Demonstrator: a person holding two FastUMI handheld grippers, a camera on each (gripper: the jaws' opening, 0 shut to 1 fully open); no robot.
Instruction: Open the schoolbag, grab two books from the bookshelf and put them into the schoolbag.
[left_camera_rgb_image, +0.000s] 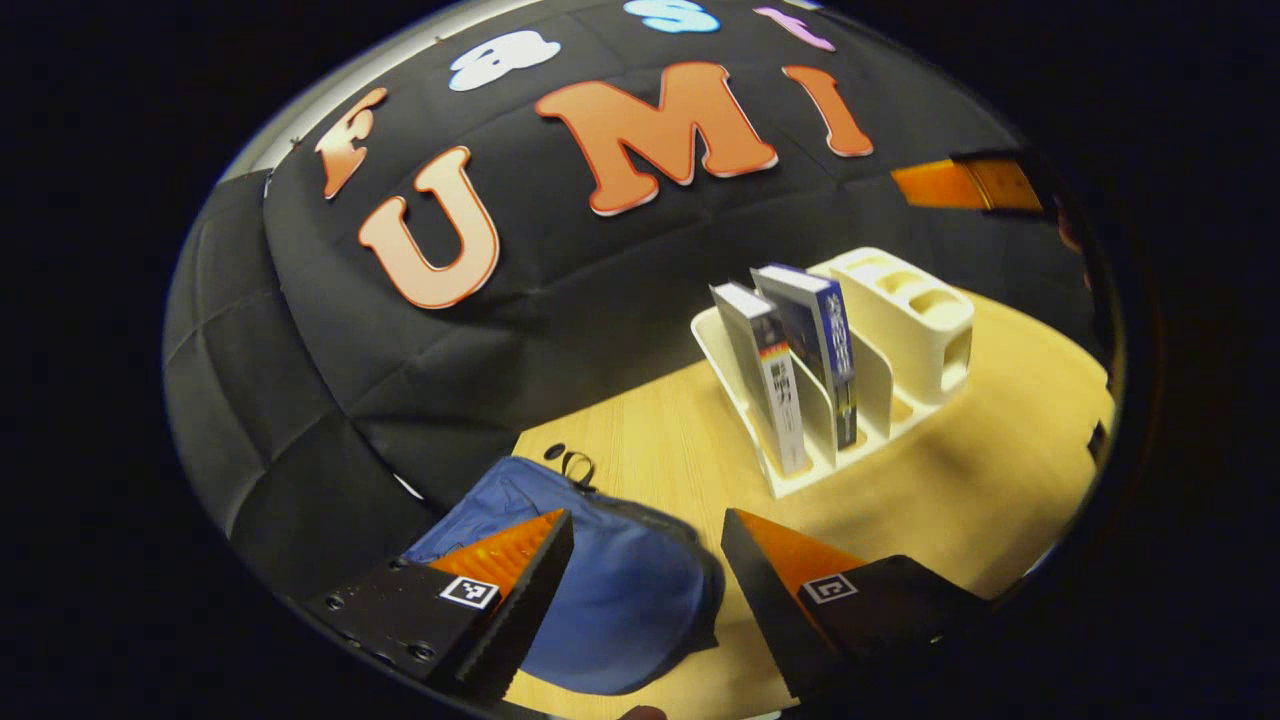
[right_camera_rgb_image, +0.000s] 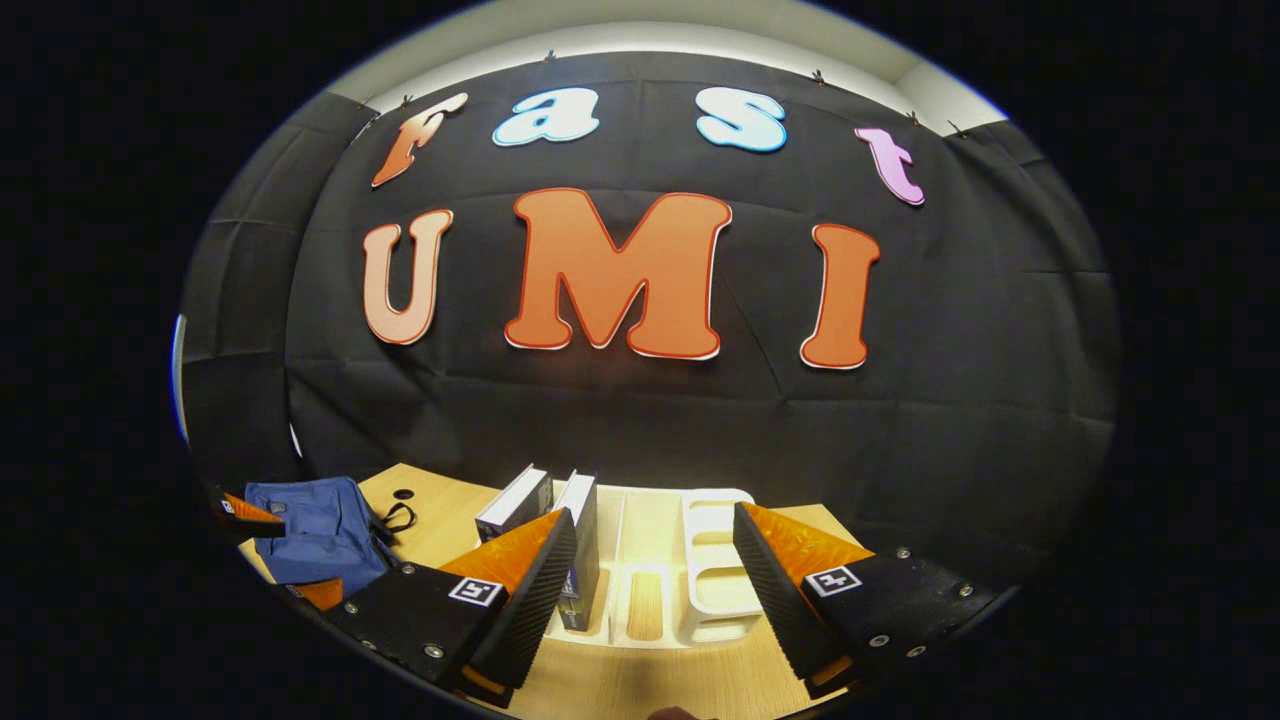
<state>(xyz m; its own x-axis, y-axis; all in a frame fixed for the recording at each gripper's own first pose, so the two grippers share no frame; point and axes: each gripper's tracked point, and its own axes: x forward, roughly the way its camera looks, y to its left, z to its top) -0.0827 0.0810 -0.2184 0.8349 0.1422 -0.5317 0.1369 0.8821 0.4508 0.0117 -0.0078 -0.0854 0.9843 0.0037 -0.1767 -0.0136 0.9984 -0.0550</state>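
1. Hovering over the blue schoolbag, the left gripper has its fingers spread apart with nothing between them.
2. Schoolbag lies flat on the wooden table near the left end, close to the black cloth wall; whether its zipper is done up or undone, cannot tell.
3. White bookshelf stands on the table, right of the bag and farther off in the left gripper view.
4. Two books stand upright in the shelf's left slots: a grey-white book on the left, a dark blue book just beside it on the right.
5. Shelf's right part is a block of small open compartments.
6. Right gripper is held low, facing the bookshelf, fingers wide apart, nothing held.
7. In the right gripper view its left finger overlaps the books; contact cannot be told.
8. Schoolbag shows far left in that view, with the left gripper's orange fingers next to it.
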